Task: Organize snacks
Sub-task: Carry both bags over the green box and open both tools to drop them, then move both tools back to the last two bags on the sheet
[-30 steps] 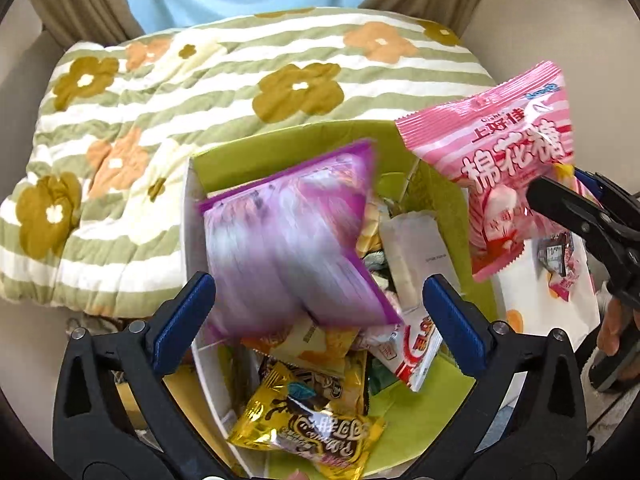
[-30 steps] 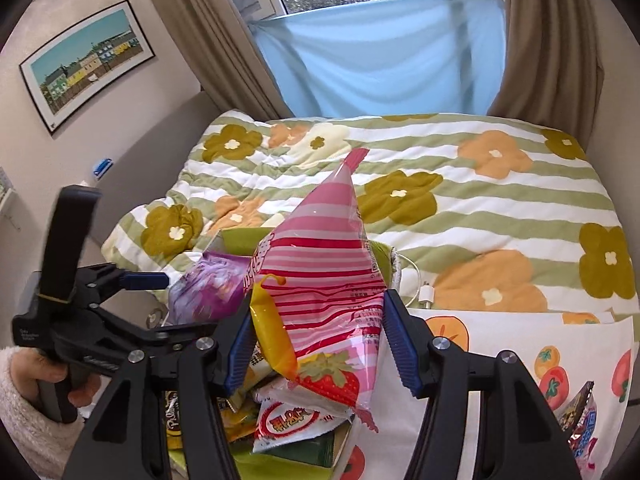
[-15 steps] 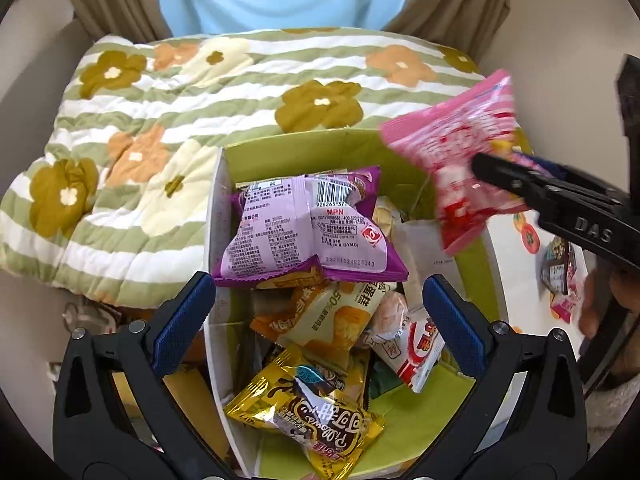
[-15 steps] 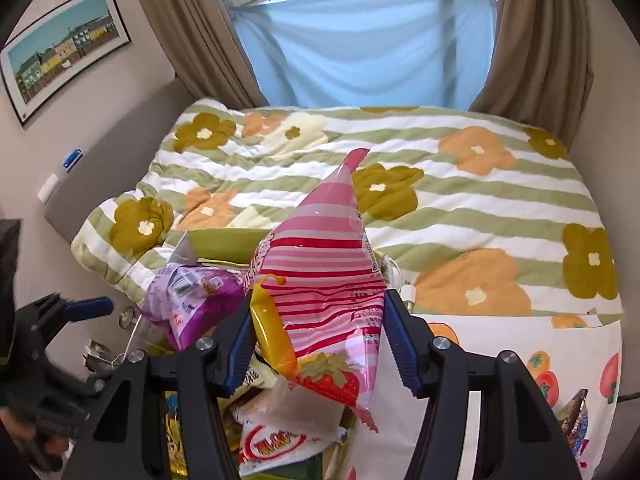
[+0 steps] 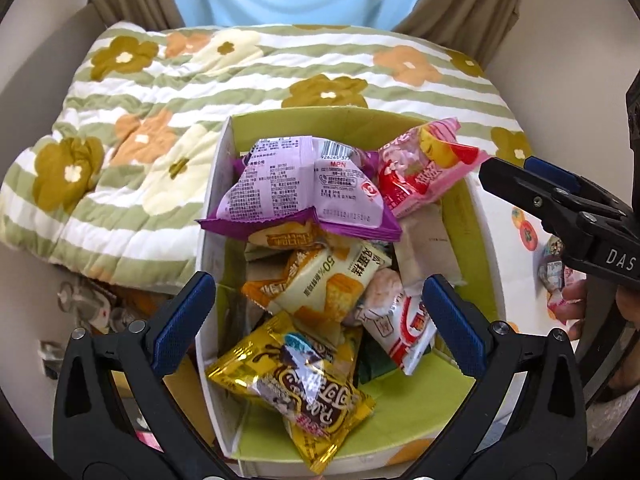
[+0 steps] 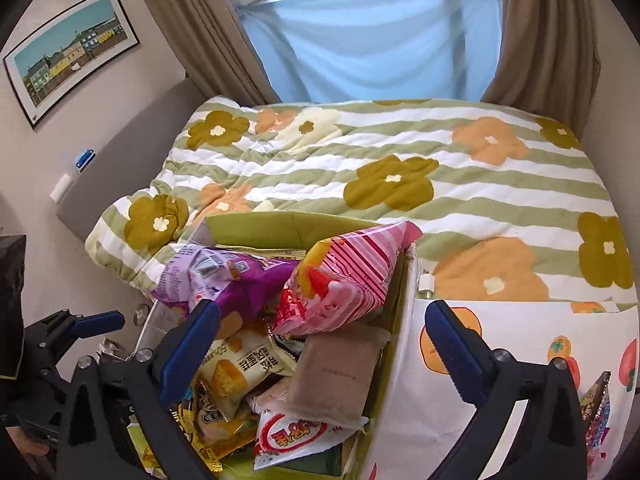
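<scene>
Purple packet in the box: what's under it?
Under the purple packet an orange-yellow wrapper peeks out, and below that lies the cream egg-cake packet. Whatever lies deeper in the box is covered.

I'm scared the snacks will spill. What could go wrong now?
1. The pink striped plastic snack bag lies high on the pile, leaning on the green cardboard box's rim; it might slide out.
2. The purple foil snack bag also sits on top and could tumble.
3. The open right tool, its jaws just opened, could bump the pile.
</scene>
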Available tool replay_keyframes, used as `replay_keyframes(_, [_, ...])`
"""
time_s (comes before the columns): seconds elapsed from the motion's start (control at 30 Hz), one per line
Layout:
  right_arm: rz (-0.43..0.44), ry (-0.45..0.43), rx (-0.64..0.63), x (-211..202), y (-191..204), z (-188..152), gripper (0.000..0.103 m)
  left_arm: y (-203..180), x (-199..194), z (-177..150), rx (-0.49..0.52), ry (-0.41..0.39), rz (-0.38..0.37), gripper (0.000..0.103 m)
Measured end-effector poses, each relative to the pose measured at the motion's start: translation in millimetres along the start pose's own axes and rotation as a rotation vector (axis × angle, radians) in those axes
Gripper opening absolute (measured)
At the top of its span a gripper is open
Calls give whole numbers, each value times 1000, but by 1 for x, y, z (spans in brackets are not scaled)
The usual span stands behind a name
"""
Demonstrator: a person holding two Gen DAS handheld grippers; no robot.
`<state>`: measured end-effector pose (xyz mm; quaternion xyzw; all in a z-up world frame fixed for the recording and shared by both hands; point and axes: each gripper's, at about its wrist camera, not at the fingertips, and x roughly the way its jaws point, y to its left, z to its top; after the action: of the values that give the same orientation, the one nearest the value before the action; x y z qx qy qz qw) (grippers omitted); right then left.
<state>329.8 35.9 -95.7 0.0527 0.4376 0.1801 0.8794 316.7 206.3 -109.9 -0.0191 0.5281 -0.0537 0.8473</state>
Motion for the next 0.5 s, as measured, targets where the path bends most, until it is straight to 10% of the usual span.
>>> replay_keyframes(0.5, [-113,-115,61,-97,-11,-36,102,-53,-49,-8,125,-113,-63,103])
